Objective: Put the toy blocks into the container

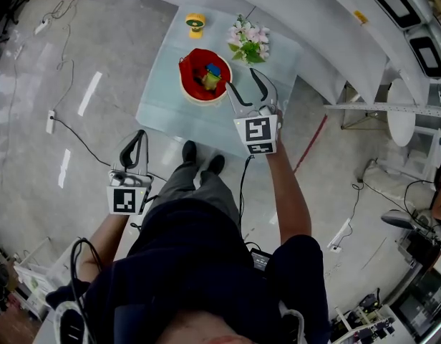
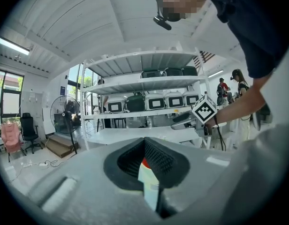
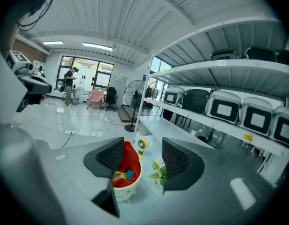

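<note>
A white container (image 1: pixel 186 92) with a red liner stands on the small glass table (image 1: pixel 170 106). Several coloured toy blocks (image 1: pixel 210 76) lie inside it. My right gripper (image 1: pixel 249 86) hangs open over the table's near right side, just right of the container, with nothing between its fingers. In the right gripper view the container (image 3: pixel 128 189) and its blocks (image 3: pixel 125 175) show below the left jaw of the right gripper (image 3: pixel 142 161). My left gripper (image 1: pixel 137 147) is low at the left over the floor, away from the table; its jaws look shut and empty in the left gripper view (image 2: pixel 145 161).
A yellow toy fan (image 1: pixel 195 24) and a pot of flowers (image 1: pixel 249 41) stand on the table's far side. White shelving (image 1: pixel 335 27) runs behind and to the right. Cables (image 1: pixel 70 127) trail over the floor at the left. The person's feet (image 1: pixel 202 158) are at the table's near edge.
</note>
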`<state>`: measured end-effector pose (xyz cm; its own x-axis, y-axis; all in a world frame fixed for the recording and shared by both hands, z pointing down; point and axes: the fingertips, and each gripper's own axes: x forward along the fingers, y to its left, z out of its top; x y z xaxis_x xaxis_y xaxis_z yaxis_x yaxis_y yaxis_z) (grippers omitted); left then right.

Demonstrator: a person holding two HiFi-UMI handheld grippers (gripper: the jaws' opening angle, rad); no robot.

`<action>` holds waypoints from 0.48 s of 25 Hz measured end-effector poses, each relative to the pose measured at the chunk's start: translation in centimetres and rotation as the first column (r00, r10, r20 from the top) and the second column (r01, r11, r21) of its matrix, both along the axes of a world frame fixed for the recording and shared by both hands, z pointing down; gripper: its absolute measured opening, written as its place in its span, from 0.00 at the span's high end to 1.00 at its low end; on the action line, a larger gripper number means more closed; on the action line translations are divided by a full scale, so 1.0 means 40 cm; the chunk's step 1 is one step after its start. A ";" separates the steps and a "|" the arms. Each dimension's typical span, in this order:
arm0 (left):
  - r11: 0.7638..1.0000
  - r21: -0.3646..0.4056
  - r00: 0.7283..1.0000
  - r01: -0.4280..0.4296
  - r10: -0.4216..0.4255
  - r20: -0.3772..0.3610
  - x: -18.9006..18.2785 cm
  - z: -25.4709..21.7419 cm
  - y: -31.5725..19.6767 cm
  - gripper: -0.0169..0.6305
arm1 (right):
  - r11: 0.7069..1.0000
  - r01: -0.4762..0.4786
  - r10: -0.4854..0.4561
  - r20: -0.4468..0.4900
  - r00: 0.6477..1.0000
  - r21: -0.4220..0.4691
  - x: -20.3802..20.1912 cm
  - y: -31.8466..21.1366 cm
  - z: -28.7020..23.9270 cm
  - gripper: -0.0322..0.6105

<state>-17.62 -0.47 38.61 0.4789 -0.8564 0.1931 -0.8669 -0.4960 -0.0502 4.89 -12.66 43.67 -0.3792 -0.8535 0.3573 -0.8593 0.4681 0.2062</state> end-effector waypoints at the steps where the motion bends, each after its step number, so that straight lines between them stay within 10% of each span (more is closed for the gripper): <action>1: 1.000 0.004 1.000 -0.007 0.007 0.001 0.007 -0.003 -0.001 0.97 | 1.000 -0.009 0.009 0.010 1.000 0.009 0.007 0.007 -0.009 0.56; 12: 0.998 0.026 0.998 -0.054 0.055 -0.014 0.064 -0.020 -0.005 0.97 | 0.989 -0.114 0.105 0.099 0.990 0.092 0.077 0.092 -0.098 0.88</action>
